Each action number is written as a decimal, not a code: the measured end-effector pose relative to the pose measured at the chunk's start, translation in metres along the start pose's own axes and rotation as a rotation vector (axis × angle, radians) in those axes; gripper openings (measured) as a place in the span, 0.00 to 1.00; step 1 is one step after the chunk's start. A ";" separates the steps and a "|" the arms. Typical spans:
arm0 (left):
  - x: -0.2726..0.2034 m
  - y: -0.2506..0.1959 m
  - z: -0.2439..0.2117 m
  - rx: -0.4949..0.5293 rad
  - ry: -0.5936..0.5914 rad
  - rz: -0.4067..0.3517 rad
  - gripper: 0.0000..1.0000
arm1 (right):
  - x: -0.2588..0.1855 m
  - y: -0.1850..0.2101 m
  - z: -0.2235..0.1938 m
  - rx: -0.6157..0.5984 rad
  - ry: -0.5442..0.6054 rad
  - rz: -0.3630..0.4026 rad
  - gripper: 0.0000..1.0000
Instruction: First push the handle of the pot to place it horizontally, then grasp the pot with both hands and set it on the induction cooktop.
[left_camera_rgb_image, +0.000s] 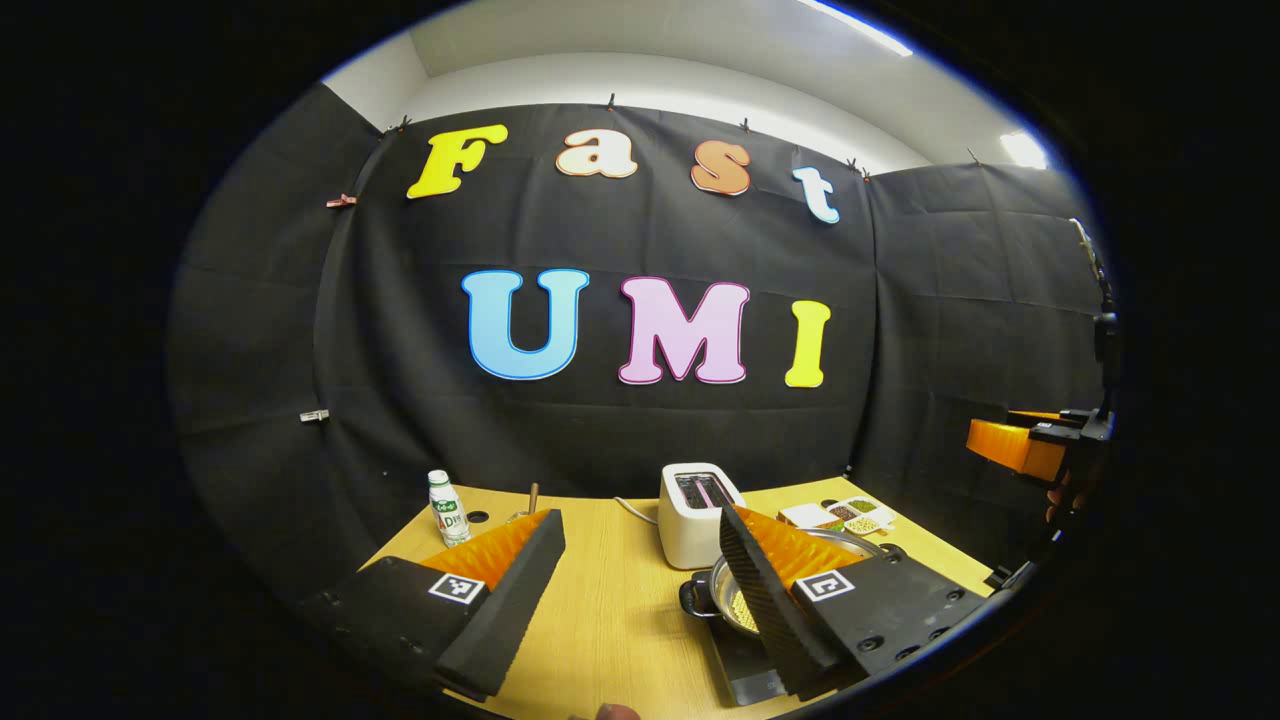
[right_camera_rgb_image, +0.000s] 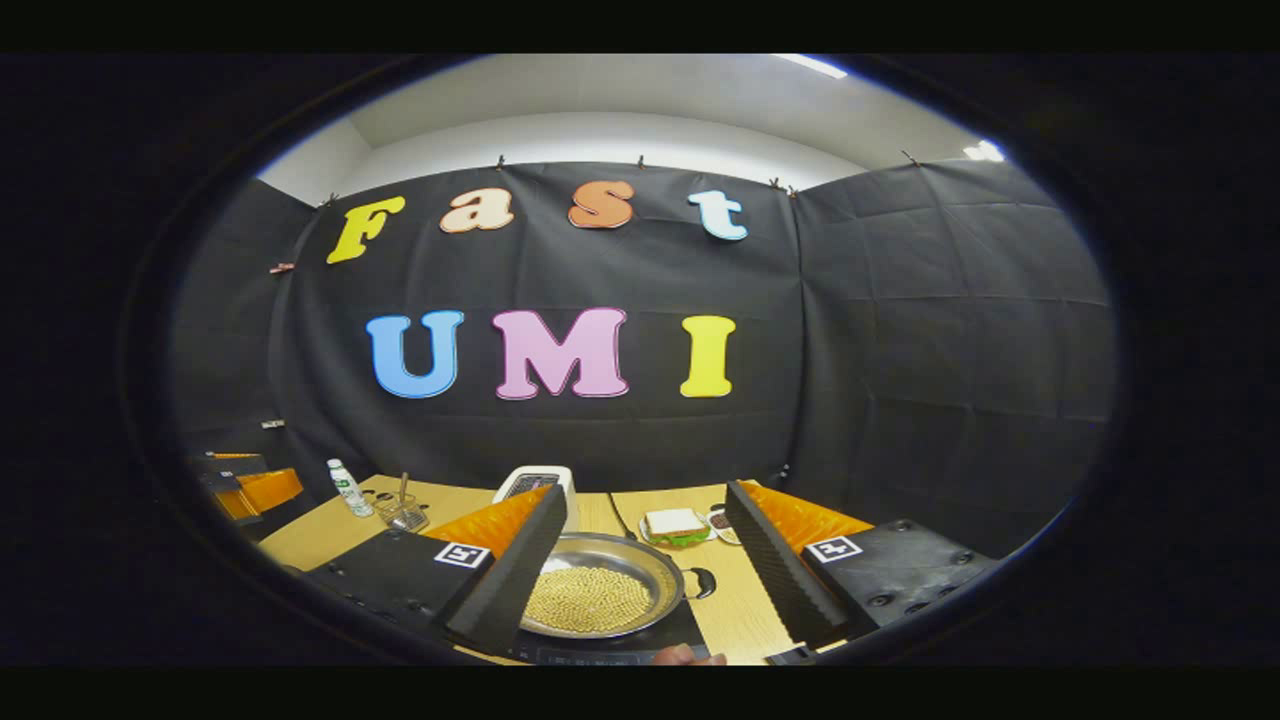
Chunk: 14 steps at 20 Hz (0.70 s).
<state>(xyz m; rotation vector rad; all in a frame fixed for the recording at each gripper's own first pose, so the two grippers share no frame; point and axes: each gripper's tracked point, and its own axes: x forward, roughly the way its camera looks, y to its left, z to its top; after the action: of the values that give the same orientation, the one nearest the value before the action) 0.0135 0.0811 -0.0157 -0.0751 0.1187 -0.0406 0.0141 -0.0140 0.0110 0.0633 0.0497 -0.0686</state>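
Observation:
A steel pot (right_camera_rgb_image: 600, 597) holding small yellow beans sits on the black induction cooktop (right_camera_rgb_image: 625, 648) near the table's front edge. One black side handle (right_camera_rgb_image: 702, 581) points to the right. My right gripper (right_camera_rgb_image: 645, 492) is open above the table; its left finger overlaps the pot's left rim and nothing is held. In the left gripper view the pot (left_camera_rgb_image: 735, 603) and the cooktop (left_camera_rgb_image: 742, 668) lie partly behind my right finger. The left gripper (left_camera_rgb_image: 640, 516) stands open and holds nothing, to the left of the pot. The other gripper (left_camera_rgb_image: 1020, 445) hangs far right.
On the wooden table (left_camera_rgb_image: 610, 610), a white toaster (left_camera_rgb_image: 697, 512) stands behind the pot. A small bottle (left_camera_rgb_image: 447, 508) is at back left, and small dishes (left_camera_rgb_image: 848, 515) at back right. A sandwich (right_camera_rgb_image: 675, 524) on a plate and a glass (right_camera_rgb_image: 400, 512) are also there.

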 end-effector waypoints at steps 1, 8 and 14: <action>0.001 0.002 -0.001 0.000 0.003 0.001 0.97 | 0.001 0.001 -0.001 0.000 0.003 -0.001 0.99; 0.001 0.003 -0.002 0.004 0.009 0.005 0.97 | 0.002 0.002 -0.003 -0.006 0.009 -0.002 0.98; 0.000 0.003 -0.003 0.005 0.010 0.002 0.97 | 0.001 0.003 -0.005 -0.015 0.013 -0.001 0.99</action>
<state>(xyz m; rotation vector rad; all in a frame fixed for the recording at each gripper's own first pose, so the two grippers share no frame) 0.0130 0.0838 -0.0184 -0.0701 0.1283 -0.0388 0.0147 -0.0103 0.0060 0.0491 0.0631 -0.0685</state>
